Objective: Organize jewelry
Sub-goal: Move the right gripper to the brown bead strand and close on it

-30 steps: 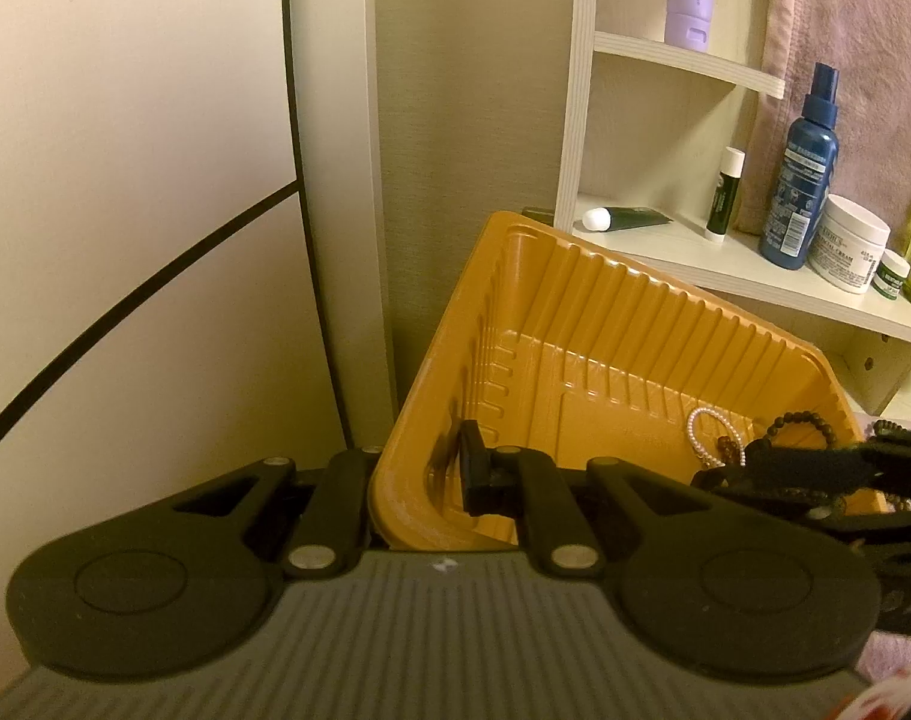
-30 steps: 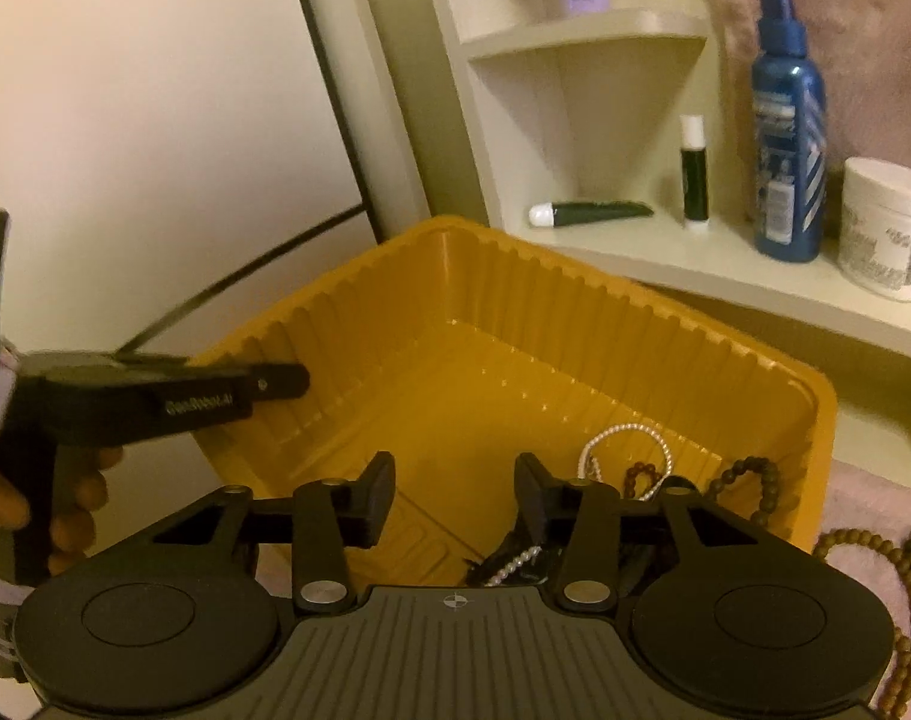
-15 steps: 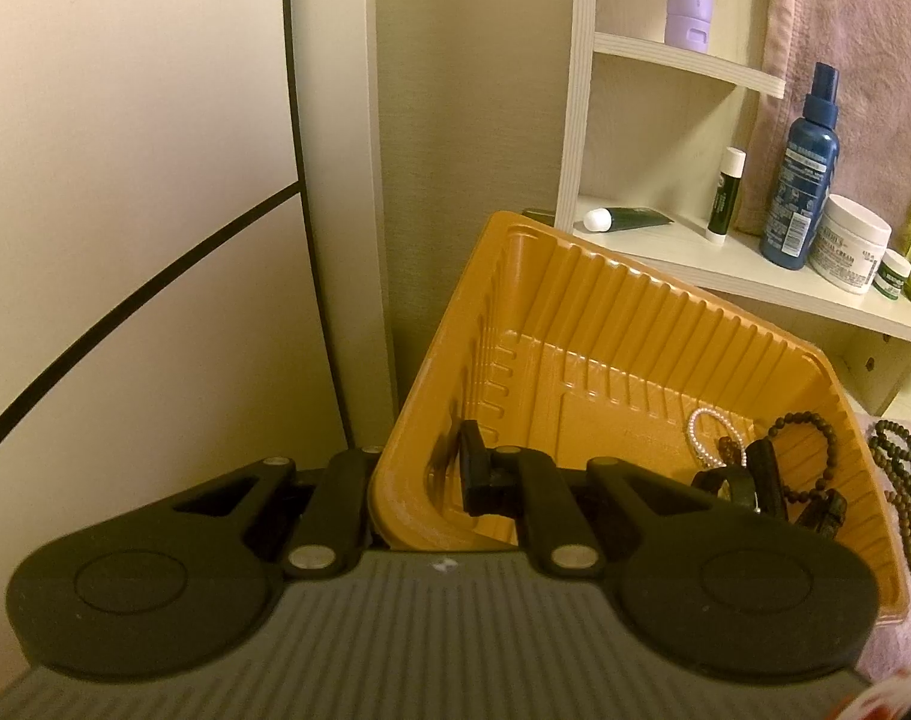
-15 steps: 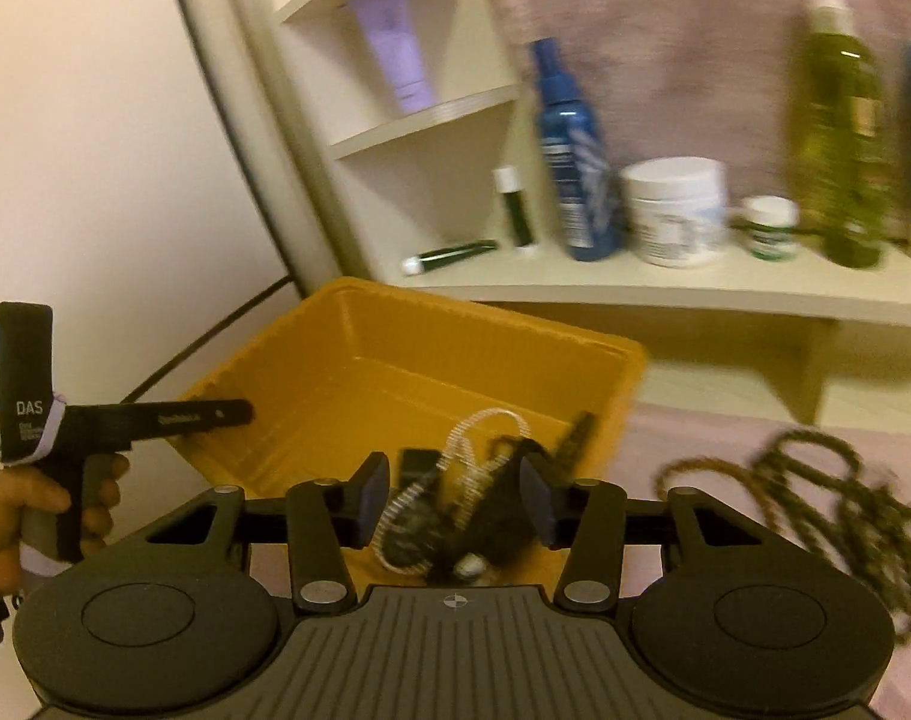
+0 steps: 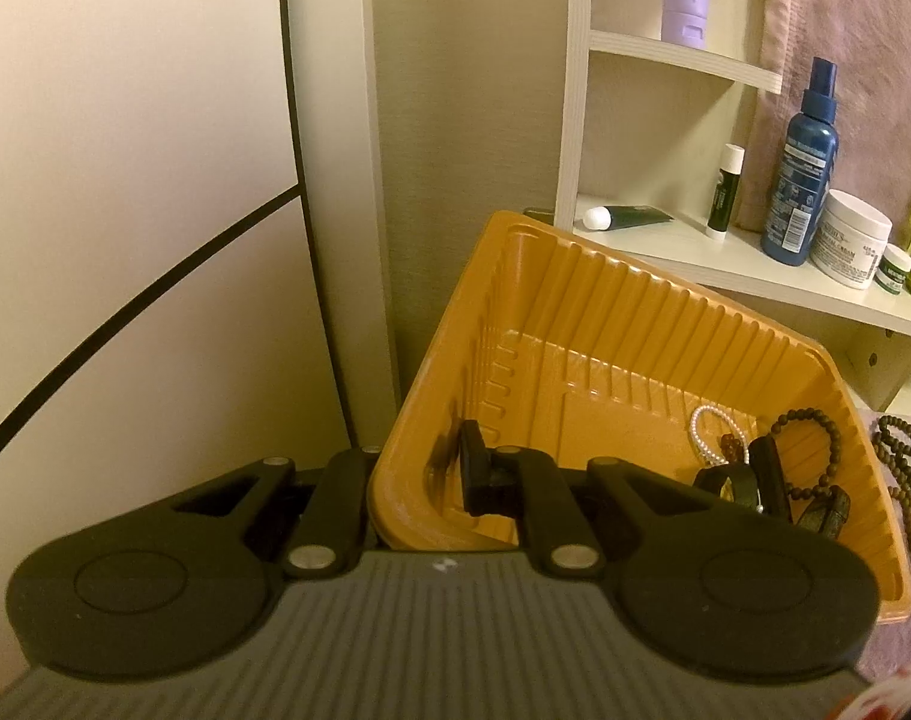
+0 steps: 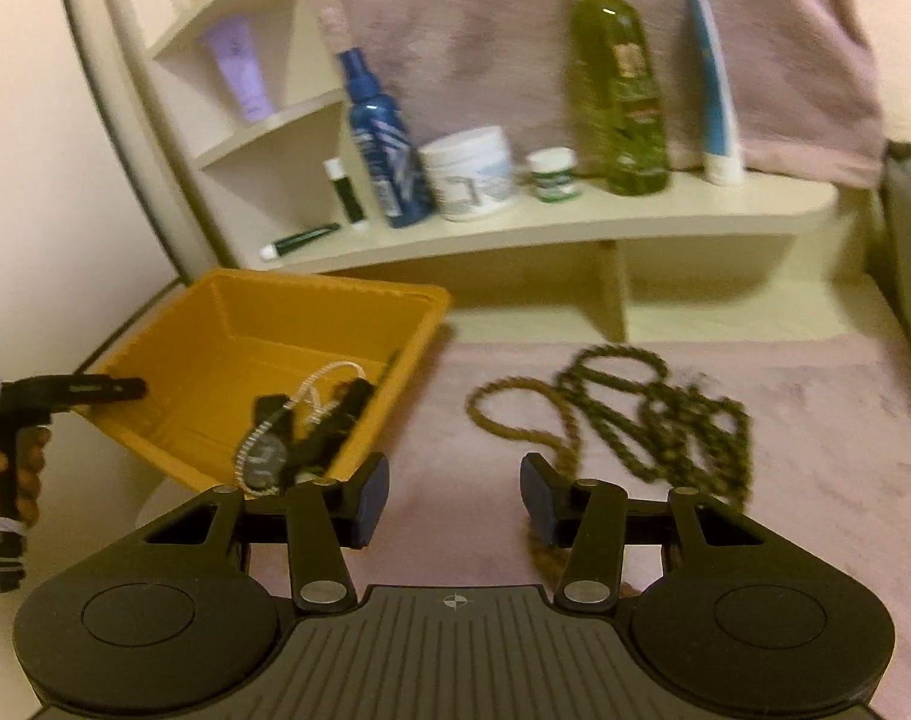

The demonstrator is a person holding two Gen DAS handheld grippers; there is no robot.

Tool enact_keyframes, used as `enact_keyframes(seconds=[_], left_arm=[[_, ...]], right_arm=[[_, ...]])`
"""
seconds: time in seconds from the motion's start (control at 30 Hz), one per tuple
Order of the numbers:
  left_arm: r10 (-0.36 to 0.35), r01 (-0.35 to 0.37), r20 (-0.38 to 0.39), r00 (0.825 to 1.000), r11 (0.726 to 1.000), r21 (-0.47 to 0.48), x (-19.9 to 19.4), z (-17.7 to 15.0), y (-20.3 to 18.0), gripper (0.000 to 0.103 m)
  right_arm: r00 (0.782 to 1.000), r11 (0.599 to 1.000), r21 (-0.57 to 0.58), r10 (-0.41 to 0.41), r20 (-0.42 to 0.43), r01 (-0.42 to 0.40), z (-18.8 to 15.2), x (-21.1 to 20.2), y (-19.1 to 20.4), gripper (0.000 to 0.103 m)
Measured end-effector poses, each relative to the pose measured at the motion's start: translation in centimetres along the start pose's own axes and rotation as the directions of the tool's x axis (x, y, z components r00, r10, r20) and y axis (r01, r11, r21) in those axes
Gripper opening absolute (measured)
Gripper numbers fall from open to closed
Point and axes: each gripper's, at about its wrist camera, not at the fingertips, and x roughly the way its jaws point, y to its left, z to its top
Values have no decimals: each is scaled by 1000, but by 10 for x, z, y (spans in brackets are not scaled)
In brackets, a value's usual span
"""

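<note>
An orange ribbed tray [image 5: 605, 312] sits tilted, its near-left wall pinched by my left gripper [image 5: 419, 474], one finger inside and one outside. In the tray lie a pearl bracelet [image 5: 704, 429], a dark bead bracelet [image 5: 806, 420] and a black watch [image 5: 749, 480]. From the right wrist view the tray [image 6: 233, 330] is at the left with the jewelry heap [image 6: 299, 426] in its near corner. My right gripper [image 6: 455, 498] hangs open and empty over the pink cloth. Long brown bead necklaces [image 6: 623, 414] are piled just ahead and to its right.
A cream shelf [image 6: 515, 228] behind the tray carries a blue spray bottle [image 6: 383, 144], a white jar [image 6: 473, 171], a green bottle [image 6: 620, 90] and small tubes. A person's hand [image 6: 11, 462] holds the left gripper's handle. Pink cloth [image 6: 815, 450] covers the surface.
My right gripper swung right, out of the tray and over the cloth toward the necklaces, and its jaws widened. It has left the left wrist view. The left gripper and tray stayed still.
</note>
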Motion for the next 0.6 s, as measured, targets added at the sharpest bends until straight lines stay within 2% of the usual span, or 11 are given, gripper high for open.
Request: enact_keyframes(seconds=[0.33,0.6], left_arm=[[2,-2,-2,1000,1000,-8,0,0,0,11],[2,-2,-6,1000,1000,-15,1,1,0,11]], right_arm=[[995,996,24,-87,-40,88,-10,2,-22,49],[991,994,-23,-105,-82,104,-8,21,-29,49]])
